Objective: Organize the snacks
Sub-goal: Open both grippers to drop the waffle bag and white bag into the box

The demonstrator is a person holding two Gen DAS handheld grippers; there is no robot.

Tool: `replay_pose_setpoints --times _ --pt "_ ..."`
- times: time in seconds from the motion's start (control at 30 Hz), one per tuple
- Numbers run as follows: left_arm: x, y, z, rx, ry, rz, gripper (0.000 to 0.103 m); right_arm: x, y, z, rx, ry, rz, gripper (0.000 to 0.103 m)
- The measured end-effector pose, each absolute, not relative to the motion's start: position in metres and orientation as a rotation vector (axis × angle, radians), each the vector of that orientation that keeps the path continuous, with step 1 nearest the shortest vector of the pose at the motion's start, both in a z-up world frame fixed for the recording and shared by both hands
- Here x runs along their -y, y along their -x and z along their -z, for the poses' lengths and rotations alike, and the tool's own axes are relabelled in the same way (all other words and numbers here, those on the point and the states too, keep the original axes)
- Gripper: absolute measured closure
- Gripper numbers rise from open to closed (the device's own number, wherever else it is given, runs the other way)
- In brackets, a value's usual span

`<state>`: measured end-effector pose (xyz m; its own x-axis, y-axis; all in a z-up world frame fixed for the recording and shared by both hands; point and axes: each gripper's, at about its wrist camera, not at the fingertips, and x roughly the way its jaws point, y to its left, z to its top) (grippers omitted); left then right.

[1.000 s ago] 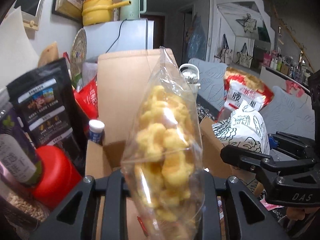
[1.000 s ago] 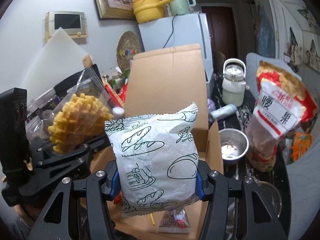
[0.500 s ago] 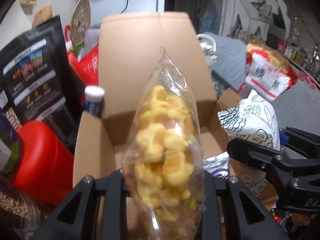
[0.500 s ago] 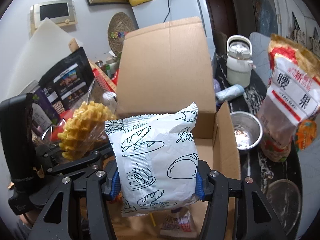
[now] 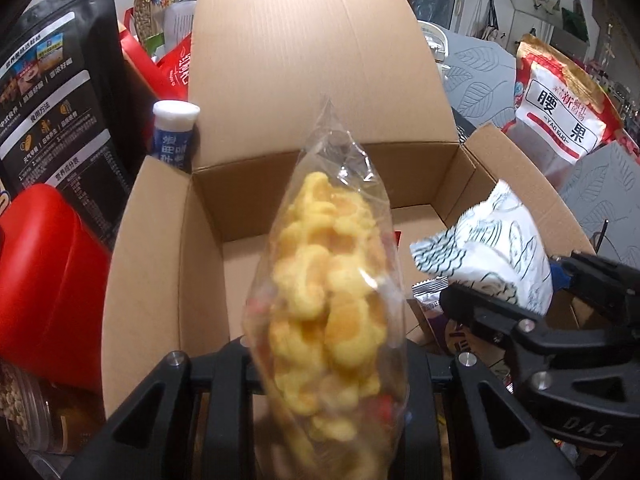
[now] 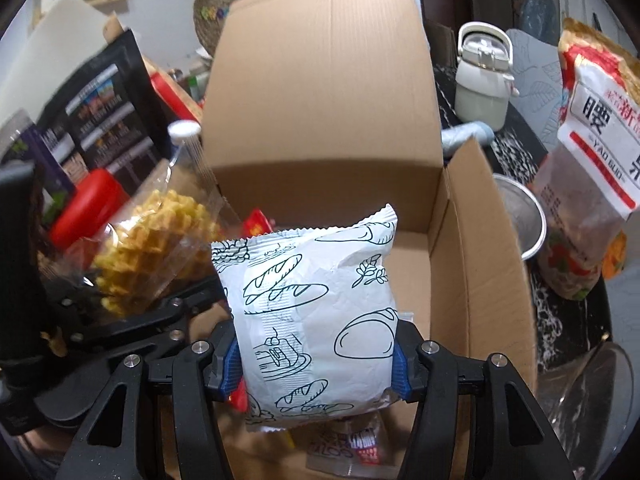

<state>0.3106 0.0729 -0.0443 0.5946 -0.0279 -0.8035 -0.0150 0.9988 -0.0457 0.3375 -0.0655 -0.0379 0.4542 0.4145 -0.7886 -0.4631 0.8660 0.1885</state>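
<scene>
My left gripper (image 5: 324, 364) is shut on a clear bag of yellow waffle snacks (image 5: 328, 280) and holds it over the open cardboard box (image 5: 168, 240). The bag also shows in the right wrist view (image 6: 152, 240), at the left. My right gripper (image 6: 316, 364) is shut on a white bread packet with line drawings (image 6: 316, 308), also above the box (image 6: 472, 240). The packet shows in the left wrist view (image 5: 496, 240) at the right. A few small packets lie on the box floor (image 6: 352, 444).
Left of the box stand a black pouch (image 5: 52, 92), a red lid (image 5: 44, 272) and a blue tube with a white cap (image 5: 174, 136). To the right are a red-and-white nut bag (image 6: 592, 152), a steel bowl (image 6: 524, 216) and a white kettle (image 6: 482, 76).
Both grippers have moved forward and down over the box with their packets. The box fills more of both views and its inside shows.
</scene>
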Motion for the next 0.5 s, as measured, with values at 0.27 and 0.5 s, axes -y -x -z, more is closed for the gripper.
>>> replay_pose_setpoints --times 0.27,0.5 --pt "-0.075 -0.313 0.050 -0.988 0.084 0.017 0.078 0.064 -0.335 0.043 -0.983 0.074 -0.524 0.042" --pt "-0.075 -0.310 0.048 -1.013 0.077 0.009 0.077 0.068 -0.326 0.036 -0.976 0.069 -0.500 0.031"
